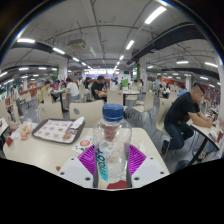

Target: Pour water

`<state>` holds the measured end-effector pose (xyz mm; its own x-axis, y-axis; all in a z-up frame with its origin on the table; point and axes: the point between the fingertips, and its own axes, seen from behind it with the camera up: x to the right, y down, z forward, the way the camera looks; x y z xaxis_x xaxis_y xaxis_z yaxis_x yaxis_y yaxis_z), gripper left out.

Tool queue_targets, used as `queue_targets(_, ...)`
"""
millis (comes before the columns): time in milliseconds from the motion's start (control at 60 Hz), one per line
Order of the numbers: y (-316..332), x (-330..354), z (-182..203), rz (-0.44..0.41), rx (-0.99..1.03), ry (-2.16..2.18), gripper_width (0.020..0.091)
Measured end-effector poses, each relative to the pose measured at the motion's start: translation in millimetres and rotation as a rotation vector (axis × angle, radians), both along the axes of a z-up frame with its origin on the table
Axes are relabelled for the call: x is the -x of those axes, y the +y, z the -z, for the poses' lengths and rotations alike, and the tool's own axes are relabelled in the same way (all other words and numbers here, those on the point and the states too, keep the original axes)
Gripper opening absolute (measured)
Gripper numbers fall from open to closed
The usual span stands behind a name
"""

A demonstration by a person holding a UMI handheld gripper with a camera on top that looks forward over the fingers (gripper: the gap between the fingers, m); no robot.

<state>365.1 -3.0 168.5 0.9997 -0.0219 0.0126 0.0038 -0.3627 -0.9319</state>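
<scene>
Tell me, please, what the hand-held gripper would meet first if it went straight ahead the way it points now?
The hand-held gripper already has the water bottle between its fingers, apparently clamped. Straight beyond lies bare table, then probably the chair behind it, though depth is hard to judge.

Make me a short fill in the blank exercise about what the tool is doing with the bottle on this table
1. The water bottle has a ____ cap.
2. The bottle stands ____ the fingers of the tool.
3. Beyond the bottle, to one side on the table, lies a ____ with items on it.

Missing words: blue; between; tray
</scene>
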Motion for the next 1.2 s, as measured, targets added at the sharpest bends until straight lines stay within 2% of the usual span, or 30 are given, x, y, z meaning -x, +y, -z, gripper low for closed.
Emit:
queue_targets(33,12,-12,19,-0.002,0.017,-0.026,0.037)
queue_targets(67,-8,-12,28,-0.003,0.038,-0.042,0.037)
queue_targets(183,-7,-19,69,-0.009,0.079,-0.035,0.0371)
queue_targets(267,-18,-25,87,-0.003,0.106,-0.037,0.0379)
queue_targets(350,-21,-27,88,0.016,0.066,-0.012,0.0378)
queue_targets(433,-27,-29,86,0.026,0.045,-0.002,0.0405)
queue_targets(500,-31,-28,84,0.02,0.033,-0.021,0.0484)
queue_targets(650,-39,-30,87,0.041,0.115,-0.029,0.0594)
queue_targets(700,-42,-25,90,0.036,0.161,-0.03,0.0738)
queue_targets(717,-46,-24,90,0.035,0.178,-0.029,0.0832)
queue_targets(733,-51,-22,90,0.034,0.196,-0.028,0.0867)
queue_targets(783,-66,-16,85,0.036,0.231,-0.024,0.0838)
queue_targets(1050,-164,40,55,0.059,0.418,0.031,0.0845)
queue_targets(1200,-184,72,35,0.058,0.426,0.037,0.0852)
